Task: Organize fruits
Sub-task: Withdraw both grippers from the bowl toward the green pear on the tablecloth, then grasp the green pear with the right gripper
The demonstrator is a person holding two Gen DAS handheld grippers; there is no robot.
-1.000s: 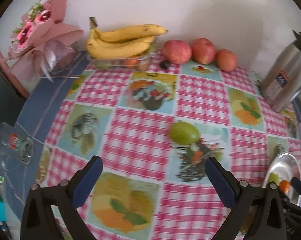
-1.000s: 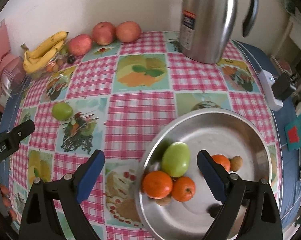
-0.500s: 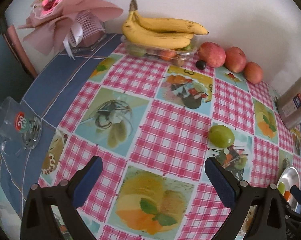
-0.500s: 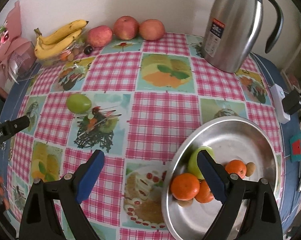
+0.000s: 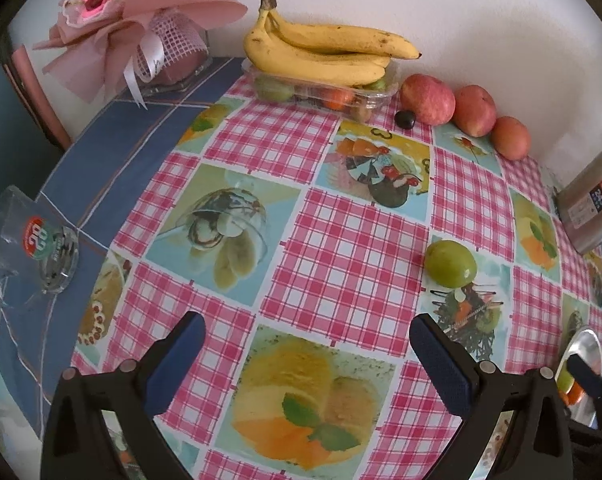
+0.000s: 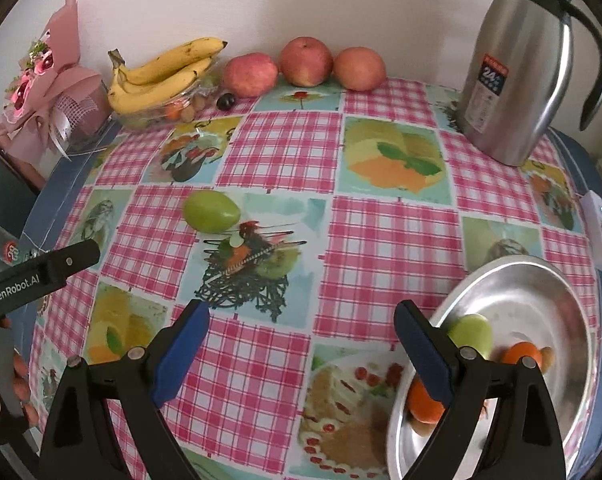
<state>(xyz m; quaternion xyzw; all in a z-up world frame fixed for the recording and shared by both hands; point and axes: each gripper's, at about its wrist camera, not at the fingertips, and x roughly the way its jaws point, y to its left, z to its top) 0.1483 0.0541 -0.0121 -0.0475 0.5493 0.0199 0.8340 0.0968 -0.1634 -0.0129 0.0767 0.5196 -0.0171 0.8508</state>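
Both tongs stood wide open and empty: the left gripper (image 5: 307, 354) hovered over the checked tablecloth (image 5: 341, 248) with its blue pads (image 5: 441, 368) spread apart, and the right gripper (image 6: 301, 344) was likewise spread, its right pad overlapping the rim of the round stainless-steel plate (image 6: 541, 280). One loose green oval fruit (image 5: 450, 264) lay alone on the cloth, ahead of the left gripper and off to its right, outside the line of the right pad. From the right wrist view the same fruit (image 6: 211, 211) lay ahead and to the left, its long axis running roughly crosswise to the fingers. Neither tool was touching it; which was nearer could not be settled with confidence, though the left gripper appeared somewhat closer. The plate already held a green fruit (image 6: 471, 334), oranges (image 6: 521, 354) and a small brown item, so the loose fruit was judged the next piece to collect. A bunch of yellow bananas (image 5: 325, 56) sat on a clear plastic tray against the wall, beside three red apples (image 5: 427, 98) and a small dark fruit (image 5: 405, 119). Legible writing: "GenRobot.AI" on the black arm of the left tool (image 6: 41, 276), "24" on the label of the steel thermos jug (image 6: 517, 80), and a red-and-green logo, not readable, on the clear glass ashtray (image 5: 41, 248).
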